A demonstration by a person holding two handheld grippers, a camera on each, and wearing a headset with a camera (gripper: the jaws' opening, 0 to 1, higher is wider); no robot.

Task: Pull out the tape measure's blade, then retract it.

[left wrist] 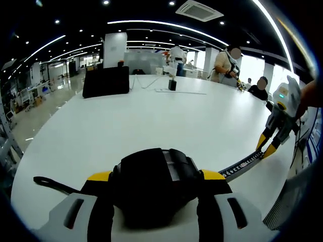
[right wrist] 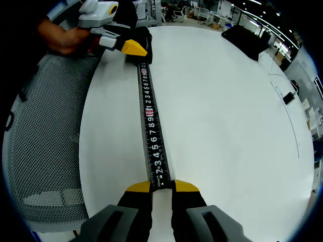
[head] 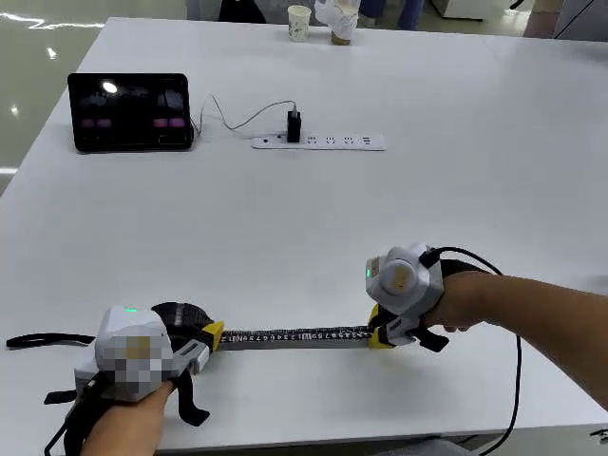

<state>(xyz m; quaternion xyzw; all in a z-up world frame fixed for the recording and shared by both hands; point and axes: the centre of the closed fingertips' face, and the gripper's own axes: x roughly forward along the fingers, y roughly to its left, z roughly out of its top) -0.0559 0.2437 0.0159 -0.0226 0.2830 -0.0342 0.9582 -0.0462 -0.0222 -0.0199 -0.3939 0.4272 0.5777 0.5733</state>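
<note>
Starting at my far left: a black strap (head: 46,339) lies loose on the white table (head: 427,199), trailing toward the table's left edge. Next along is my left gripper (head: 211,336), and its jaws are clamped around the tape measure (head: 180,319). In the left gripper view the black case (left wrist: 154,184) sits squarely between the two yellow tips, flat on the tabletop near the front edge.

Moving right, the blade (head: 294,335) is out of the case and runs straight along the table surface, its numbers facing up. In the right gripper view those numbers climb away from me toward the case, with a red mark partway along.

At the right end is my right gripper (head: 378,334). Its yellow tips are pinched together on the blade's free end, and the right gripper view shows the blade coming out from between the two tips. A black cable loops away from that wrist toward the table's front edge.

Across the far side, left to right: a dark tablet (head: 131,111) propped upright, a thin cable leading to a black plug (head: 294,124) in a white power strip (head: 323,142), and a paper cup (head: 299,22) at the back edge.
</note>
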